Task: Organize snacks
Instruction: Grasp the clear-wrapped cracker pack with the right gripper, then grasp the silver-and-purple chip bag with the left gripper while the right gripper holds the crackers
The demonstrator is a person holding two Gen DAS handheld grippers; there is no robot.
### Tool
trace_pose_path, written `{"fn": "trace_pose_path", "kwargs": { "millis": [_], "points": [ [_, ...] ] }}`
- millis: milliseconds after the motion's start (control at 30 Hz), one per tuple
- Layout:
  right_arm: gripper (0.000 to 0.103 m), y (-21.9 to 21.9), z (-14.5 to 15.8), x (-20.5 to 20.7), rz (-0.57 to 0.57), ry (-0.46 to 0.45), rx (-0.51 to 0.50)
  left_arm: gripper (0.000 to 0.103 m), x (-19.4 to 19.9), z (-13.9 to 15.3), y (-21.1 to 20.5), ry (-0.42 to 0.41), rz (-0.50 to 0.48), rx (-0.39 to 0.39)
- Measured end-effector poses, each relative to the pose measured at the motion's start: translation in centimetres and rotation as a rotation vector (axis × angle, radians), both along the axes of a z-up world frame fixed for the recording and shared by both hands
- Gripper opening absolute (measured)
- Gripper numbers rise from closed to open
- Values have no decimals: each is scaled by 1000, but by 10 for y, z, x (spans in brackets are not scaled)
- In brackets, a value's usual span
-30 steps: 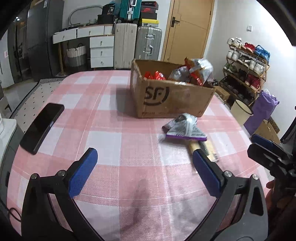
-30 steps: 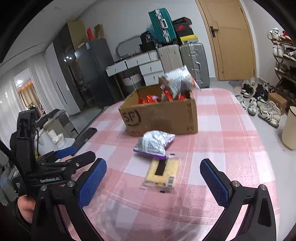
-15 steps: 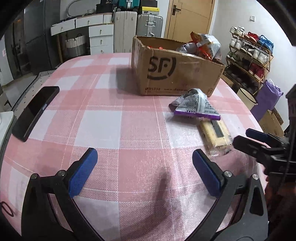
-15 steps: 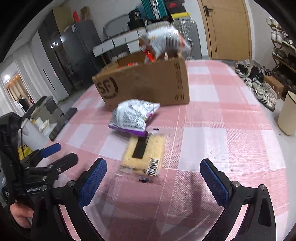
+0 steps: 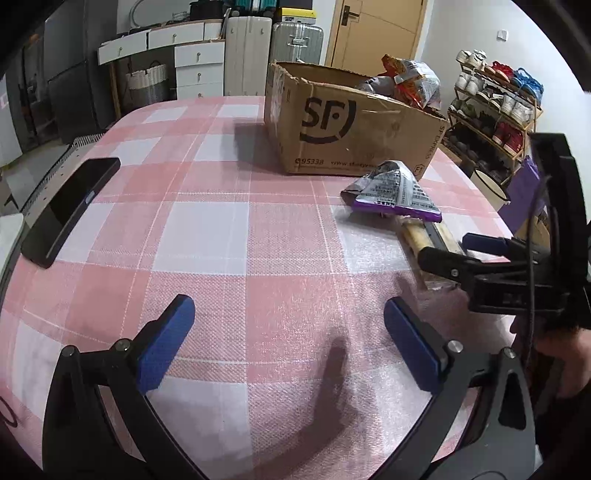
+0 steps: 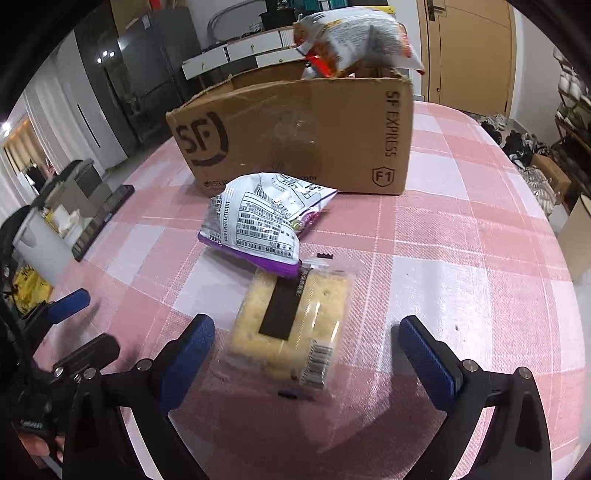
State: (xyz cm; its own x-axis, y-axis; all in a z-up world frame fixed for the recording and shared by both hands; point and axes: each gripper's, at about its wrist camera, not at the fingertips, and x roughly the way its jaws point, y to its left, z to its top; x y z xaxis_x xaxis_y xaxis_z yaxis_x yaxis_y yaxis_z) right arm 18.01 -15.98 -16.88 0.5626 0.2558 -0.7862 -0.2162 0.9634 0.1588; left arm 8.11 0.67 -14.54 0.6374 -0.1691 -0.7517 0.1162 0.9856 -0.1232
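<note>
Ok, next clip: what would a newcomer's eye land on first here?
Probably the brown SF cardboard box at the far side of the pink checked table, with snack bags poking above its rim. Next, the clear-wrapped cracker pack lying in front of the open right tool, its far end tucked under a purple-edged bag.

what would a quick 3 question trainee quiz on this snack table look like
1. True or false: the right tool is shut on the cracker pack.
2. Which overlaps the cracker pack's far end? A) phone B) purple bag C) box
3. Fill in: the bag poking out of the box top is mostly white and ____.

Key:
1. False; it is open, fingers either side of the pack.
2. B
3. Orange; see the bag.
</note>
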Motion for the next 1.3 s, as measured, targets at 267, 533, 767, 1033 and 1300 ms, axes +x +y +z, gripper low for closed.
{"fn": "trace_pose_path", "kwargs": {
  "millis": [267,533,767,1033,1300],
  "points": [
    [82,24,2,13,20,-6,-129,102,3,5,23,-8,58,16],
    [59,28,1,3,35,-36,-113,102,-2,8,36,-4,83,-5],
    [59,10,2,-13,22,-32,-52,102,-7,16,42,-16,98,-17],
    [59,-14,13,-36,9,-50,34,102,-12,20,40,-6,97,-23],
    [59,-48,38,-74,-42,-168,123,102,-6,23,27,18,77,-50]
  ]
}}
